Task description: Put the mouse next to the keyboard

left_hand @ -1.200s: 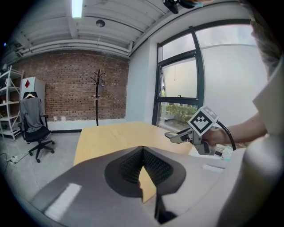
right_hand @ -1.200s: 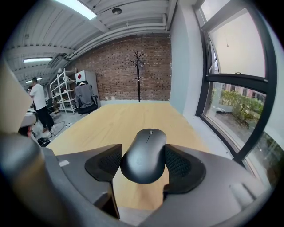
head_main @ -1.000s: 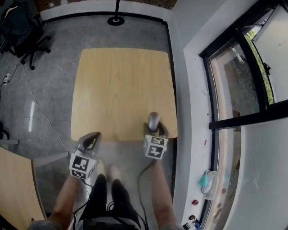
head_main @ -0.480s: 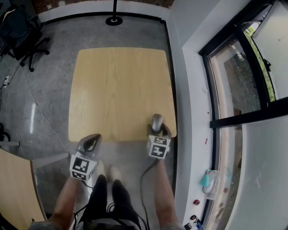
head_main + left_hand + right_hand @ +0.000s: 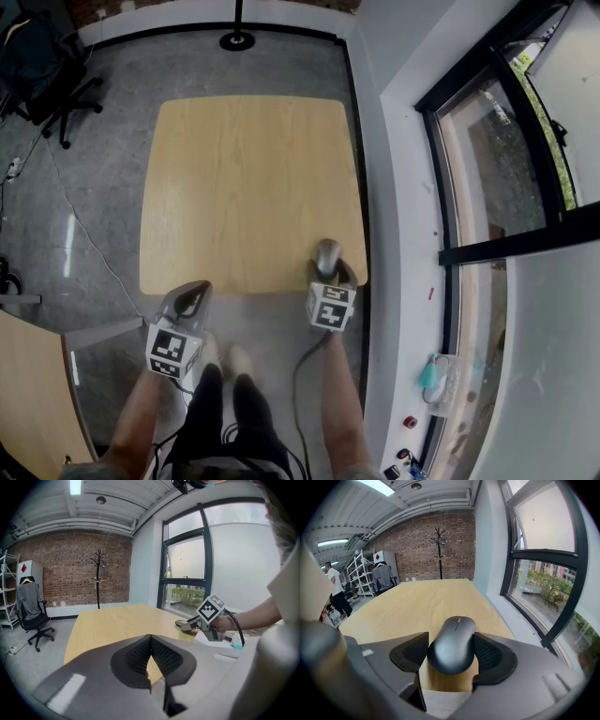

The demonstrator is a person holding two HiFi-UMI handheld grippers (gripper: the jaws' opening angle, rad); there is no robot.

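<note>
The right forearm (image 5: pixel 339 403) reaches forward with its hand round the handle of the right gripper (image 5: pixel 326 267). That gripper tilts nose-down over the near right corner of the table (image 5: pixel 244 187). Its jaws stand wide and clamp the mouse (image 5: pixel 324 251) by its two long sides, with the pads (image 5: pixel 491 652) pressed against its flanks.

The mouse lies level, belly down and low over the wood, just inside the near edge. I cannot tell whether it touches the top. Its long axis runs along the gripper's own line, from the person toward the far edge of the table. The wheel end points away and the rounded back sits between the jaws.

The left forearm (image 5: pixel 141 412) also reaches forward, lower and to the left. The left gripper (image 5: pixel 192 292) is held just short of the table's near left corner, over the floor (image 5: pixel 103 187), and dips a little. Its jaws are closed, pads meeting at the tip, with nothing between them. The two grippers are well apart
</note>
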